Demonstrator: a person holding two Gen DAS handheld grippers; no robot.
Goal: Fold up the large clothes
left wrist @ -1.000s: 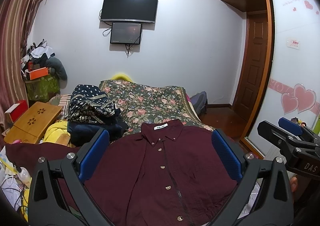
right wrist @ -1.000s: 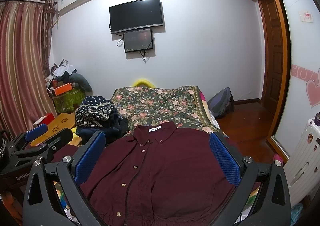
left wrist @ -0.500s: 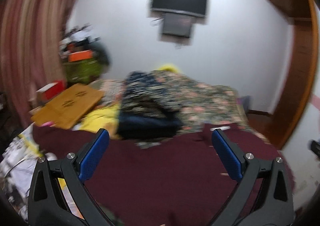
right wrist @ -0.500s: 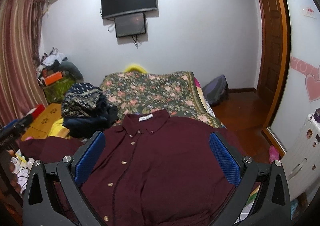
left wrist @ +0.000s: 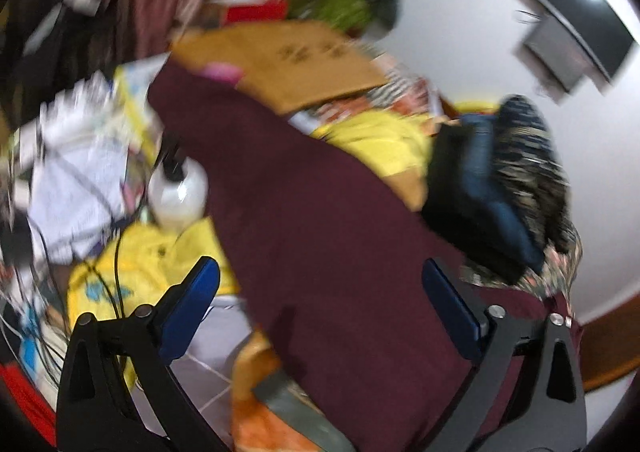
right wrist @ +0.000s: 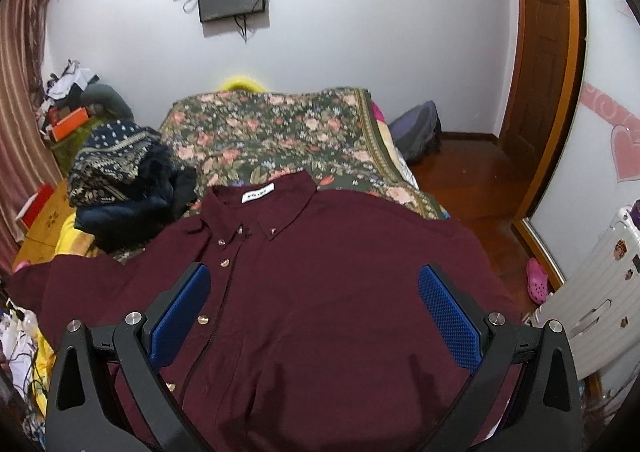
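Observation:
A dark maroon button-up shirt (right wrist: 320, 272) lies flat, front up, collar away from me, on the near end of the floral bed (right wrist: 272, 132). Its left sleeve (left wrist: 280, 192) stretches out sideways over the clutter beside the bed. My right gripper (right wrist: 314, 314) hovers open over the shirt's chest, nothing between its blue pads. In the blurred left wrist view my left gripper (left wrist: 320, 308) is open above the outstretched sleeve, holding nothing.
A pile of dark patterned clothes (right wrist: 120, 180) sits on the bed left of the collar. Yellow fabric (left wrist: 376, 140), a wooden folding table (left wrist: 288, 60), a white bottle (left wrist: 178, 192), papers and cables crowd the left side. A suitcase (right wrist: 592, 300) and wooden door (right wrist: 540, 52) stand right.
My left gripper has swung sharply left and tilted, from facing the shirt body to facing the outstretched sleeve. The right gripper has dropped closer to the shirt.

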